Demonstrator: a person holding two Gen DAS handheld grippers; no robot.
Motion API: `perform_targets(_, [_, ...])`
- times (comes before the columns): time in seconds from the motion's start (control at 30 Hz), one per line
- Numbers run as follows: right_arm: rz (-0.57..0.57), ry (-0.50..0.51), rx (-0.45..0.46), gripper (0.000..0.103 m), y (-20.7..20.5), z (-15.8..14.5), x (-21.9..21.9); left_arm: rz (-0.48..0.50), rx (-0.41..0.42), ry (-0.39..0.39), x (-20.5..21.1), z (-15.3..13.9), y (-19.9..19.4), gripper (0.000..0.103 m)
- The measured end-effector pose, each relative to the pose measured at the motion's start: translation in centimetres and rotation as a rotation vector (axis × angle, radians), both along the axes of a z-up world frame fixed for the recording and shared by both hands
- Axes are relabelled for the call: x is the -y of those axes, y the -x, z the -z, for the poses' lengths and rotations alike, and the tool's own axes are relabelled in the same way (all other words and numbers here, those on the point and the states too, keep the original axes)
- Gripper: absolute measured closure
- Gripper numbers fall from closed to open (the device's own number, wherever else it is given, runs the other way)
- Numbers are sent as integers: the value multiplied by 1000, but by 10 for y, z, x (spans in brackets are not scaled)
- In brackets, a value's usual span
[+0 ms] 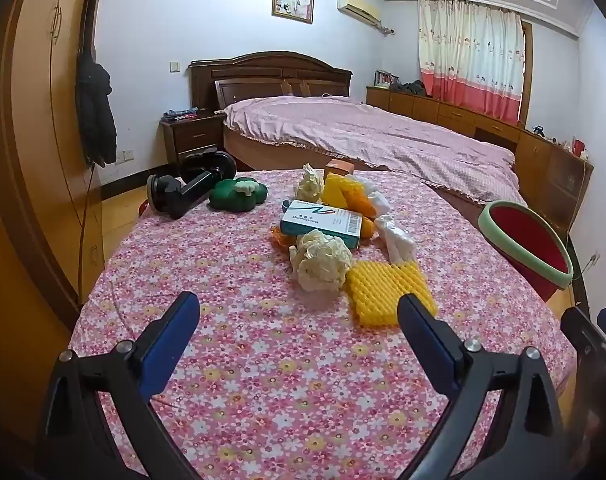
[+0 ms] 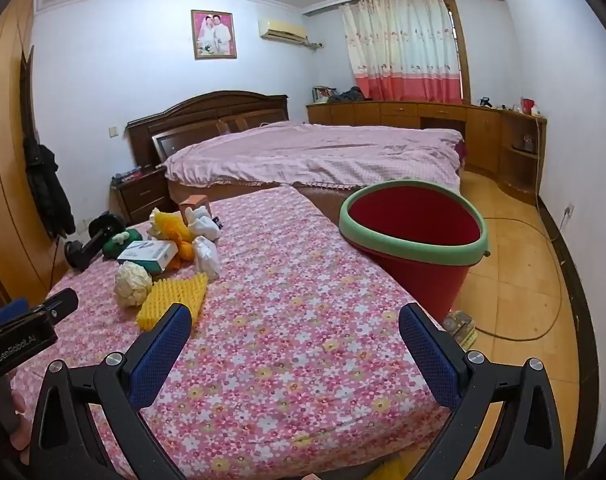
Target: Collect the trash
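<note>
Floral-clothed table (image 1: 263, 360) under scattered trash (image 1: 323, 236)

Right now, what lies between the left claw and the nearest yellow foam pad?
Only bare flowered tablecloth. In the left wrist view the open left claw has nothing between it and the yellow foam pad, which sits just beyond its right finger.

Orange box (image 1: 339, 168) at twelve o'clock half hidden behind yellow sponges (image 1: 345, 192); carton (image 1: 323, 222) print too small to read.

Your trash sits heaped on the flowered cloth: a crumpled paper ball (image 1: 321, 266) touching a yellow ridged sponge (image 1: 389, 294), behind them a teal-and-white box (image 1: 323, 224). The red bucket (image 2: 415, 236) with its green rim stands tilted beside the table.
</note>
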State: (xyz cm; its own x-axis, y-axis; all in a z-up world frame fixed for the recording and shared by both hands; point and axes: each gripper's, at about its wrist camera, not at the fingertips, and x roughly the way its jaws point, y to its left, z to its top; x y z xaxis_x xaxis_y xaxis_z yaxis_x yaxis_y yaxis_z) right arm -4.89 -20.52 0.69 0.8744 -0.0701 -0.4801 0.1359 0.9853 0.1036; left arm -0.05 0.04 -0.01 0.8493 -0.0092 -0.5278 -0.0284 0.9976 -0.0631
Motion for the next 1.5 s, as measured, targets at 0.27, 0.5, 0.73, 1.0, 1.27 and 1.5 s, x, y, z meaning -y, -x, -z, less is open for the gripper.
perform_targets(0.27, [0, -3, -6, 0, 0, 0, 0, 0, -14, -7, 1, 0, 0, 5])
perform_targets(0.5, [1, -2, -5, 0, 0, 0, 0, 1, -16, -7, -1, 0, 2, 5])
perform_targets(0.73, [1, -1, -6, 0, 0, 0, 0, 0, -17, -7, -1, 1, 1, 5])
perform_targets(1.0, [1, -1, -6, 0, 0, 0, 0, 0, -18, -7, 0, 1, 3, 5])
perform_targets(1.27, [0, -1, -7, 0, 0, 0, -1, 1, -19, -6, -1, 1, 3, 5])
perform_targets(1.5, [1, -1, -7, 0, 0, 0, 0, 1, -20, -5, -1, 1, 3, 5])
